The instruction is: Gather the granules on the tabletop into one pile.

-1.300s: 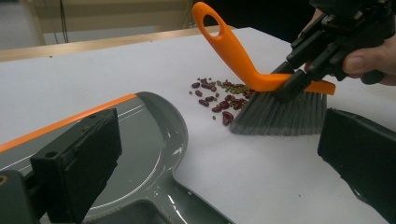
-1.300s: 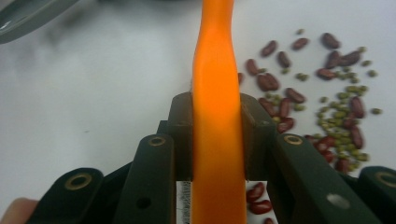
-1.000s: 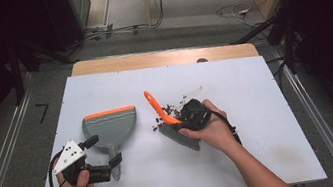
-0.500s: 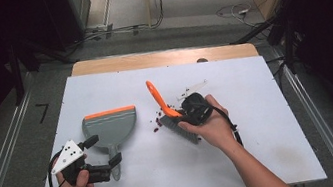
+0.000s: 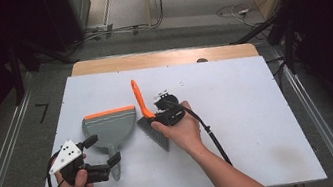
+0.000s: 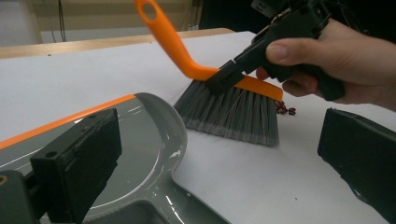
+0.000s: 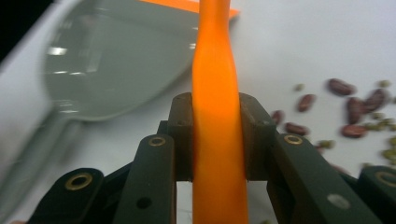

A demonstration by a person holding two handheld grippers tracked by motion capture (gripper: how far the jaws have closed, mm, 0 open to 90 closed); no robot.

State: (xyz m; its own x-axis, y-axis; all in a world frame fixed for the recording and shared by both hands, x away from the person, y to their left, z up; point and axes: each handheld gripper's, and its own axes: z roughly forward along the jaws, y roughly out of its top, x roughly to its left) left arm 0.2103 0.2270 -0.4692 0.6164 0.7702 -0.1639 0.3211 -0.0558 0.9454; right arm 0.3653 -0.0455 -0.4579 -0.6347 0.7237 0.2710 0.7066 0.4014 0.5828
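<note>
In the high view, a grey dustpan [image 5: 111,127] with an orange front edge is seen left of centre on the white table [image 5: 258,109], its handle pointing toward the bottom of the frame. The left gripper [image 5: 108,167] is placed at that handle in the lower left; in the left gripper view its two black jaws are set wide apart, on either side of the handle, without pressing on it. Just right of the dustpan, an orange-handled brush [image 5: 146,112] is held by the right gripper [image 5: 158,117] near the middle of the frame, its grey bristles resting on the table and its handle tilted toward the upper left. In the right gripper view the jaws are clamped tightly on the orange handle. A scatter of dark red beans [image 7: 348,109] is seen at the right of that view, on the table beside the brush.
</note>
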